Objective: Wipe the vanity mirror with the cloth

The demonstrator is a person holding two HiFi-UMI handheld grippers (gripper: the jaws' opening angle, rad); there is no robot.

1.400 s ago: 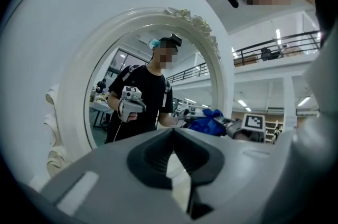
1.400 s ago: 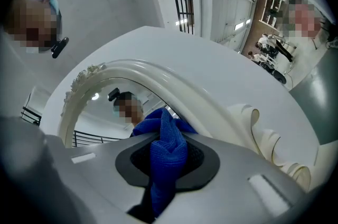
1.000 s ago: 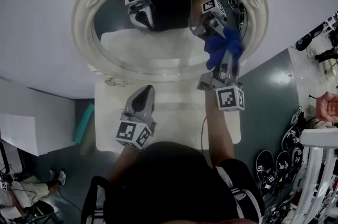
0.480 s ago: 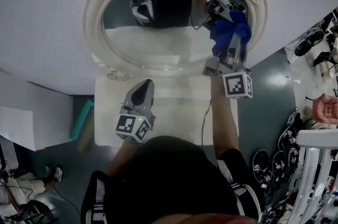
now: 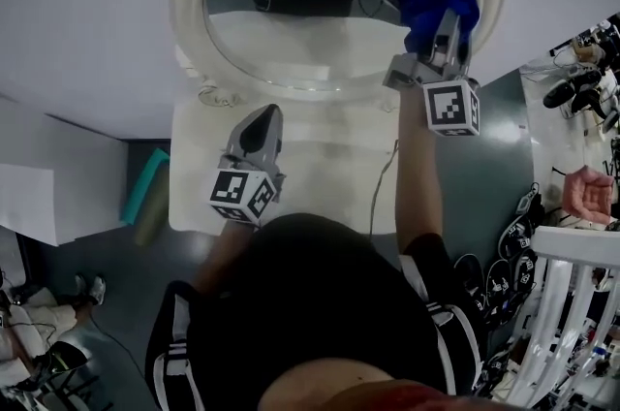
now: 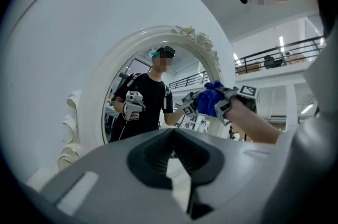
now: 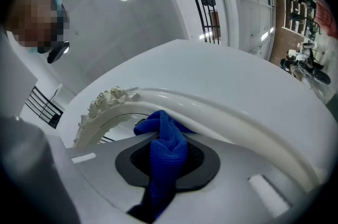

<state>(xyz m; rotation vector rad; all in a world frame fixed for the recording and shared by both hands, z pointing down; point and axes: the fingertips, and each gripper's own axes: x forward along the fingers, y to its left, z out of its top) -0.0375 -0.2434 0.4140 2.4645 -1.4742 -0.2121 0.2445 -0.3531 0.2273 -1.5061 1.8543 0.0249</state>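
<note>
Right gripper (image 5: pixel 442 19) was clamped on the bright blue microfibre cloth (image 5: pixel 438 0), pressed to the far right of the oval cream ornate-framed vanity mirror (image 5: pixel 320 31). Wiping looked barely begun, with the glass leftward still to do. Left gripper (image 5: pixel 263 120) hovered nearer, jaws together, empty.

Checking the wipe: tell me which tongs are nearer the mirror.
Right. The right tongs hold the cloth against the mirror at its right edge. The left tongs are shut and empty over the table, below it.
</note>
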